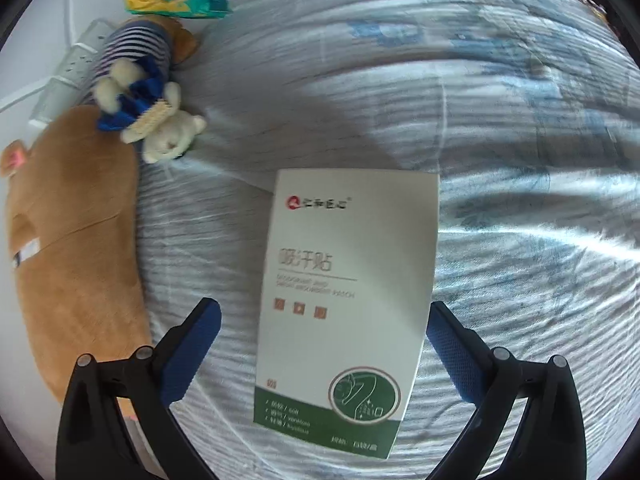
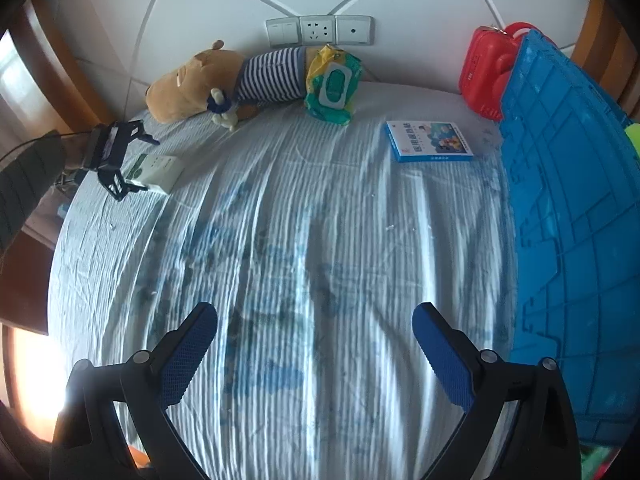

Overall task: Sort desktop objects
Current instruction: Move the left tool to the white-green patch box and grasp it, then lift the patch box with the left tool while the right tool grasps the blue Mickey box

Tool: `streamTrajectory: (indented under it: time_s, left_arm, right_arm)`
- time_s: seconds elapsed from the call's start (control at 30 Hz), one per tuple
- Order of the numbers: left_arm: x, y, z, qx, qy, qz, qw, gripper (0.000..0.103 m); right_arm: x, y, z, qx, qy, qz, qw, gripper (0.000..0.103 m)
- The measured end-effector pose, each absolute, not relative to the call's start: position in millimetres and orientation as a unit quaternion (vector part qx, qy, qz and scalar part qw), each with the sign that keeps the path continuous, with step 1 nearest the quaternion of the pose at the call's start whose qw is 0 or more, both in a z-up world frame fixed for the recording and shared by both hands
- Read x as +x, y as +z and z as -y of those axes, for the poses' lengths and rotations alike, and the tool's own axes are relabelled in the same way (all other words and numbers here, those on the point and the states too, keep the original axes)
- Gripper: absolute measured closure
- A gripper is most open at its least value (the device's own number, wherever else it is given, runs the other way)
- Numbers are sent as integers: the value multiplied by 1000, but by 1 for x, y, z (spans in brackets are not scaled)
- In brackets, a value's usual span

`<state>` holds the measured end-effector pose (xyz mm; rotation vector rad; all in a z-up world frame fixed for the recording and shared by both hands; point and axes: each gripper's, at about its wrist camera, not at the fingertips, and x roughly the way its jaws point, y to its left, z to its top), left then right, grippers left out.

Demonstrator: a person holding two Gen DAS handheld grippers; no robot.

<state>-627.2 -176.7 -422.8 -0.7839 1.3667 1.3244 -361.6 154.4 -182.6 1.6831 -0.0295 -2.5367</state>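
1. White/green carton [image 1: 344, 300] lies flat on the striped cloth [image 1: 500, 200], printed face up, near the cloth's left side. Brown plush toy [image 1: 76, 240] is close by on its left, not touching as far as I can tell.
2. Handling, my guess: thin cardboard pack, light, prob. mostly hollow. Stiff along edges, but broad faces will dent if squeezed hard. Matte print, so not very slippery against the textured blue pads [image 1: 452, 356].
3. Best hold, I'd say: across the two long edges, lower half of the box, where the fingers already flank it. Cloth is soft, so tips could dig under a bit w/o scraping.
4. Left gripper [image 1: 320, 344]: jaws spread wide, straddling the carton. Right-hand pad looks at or just touching the box edge; left-hand pad is apart from it. Nothing clamped yet.
5. Left pose: low over the cloth, pointing along the carton's length; in the right wrist view it sits at the far left [image 2: 116, 160], carton [image 2: 156, 168] between the fingers.
6. Right gripper [image 2: 316, 344]: jaws released, empty, hovering over bare cloth near the blue crate [image 2: 580, 220].
7. Other items wait: blue box [image 2: 428, 140], wipes pack [image 2: 332, 84], red case [image 2: 488, 68].
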Motion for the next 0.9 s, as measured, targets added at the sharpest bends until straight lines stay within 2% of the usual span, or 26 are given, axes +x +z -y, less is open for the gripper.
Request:
streamTrajectory:
  time_s: [0.13,0.27,0.53,0.73,0.9]
  left_arm:
    - [-633,-425,168,-341,540,-563,525,1]
    - [-636,-422,167,-376,561,-538,504,20]
    - [-622,-362,208,-340,750,-440,359,22]
    - [-548,-342,211,-326,810,-380,306,22]
    - [-465,-342,213,-345,829,-336,284,22]
  right_arm:
    - [-360,-187,-156,557,-829,19,43,4]
    - [-359,-186,-154,557,-829,20,44,4]
    - [-377,-192,-153,554,-831,31,38,4]
    - [-451,-248,-215,553,-818,154,-49,4]
    - [-546,-303,-271,551,-801,181,-148,4]
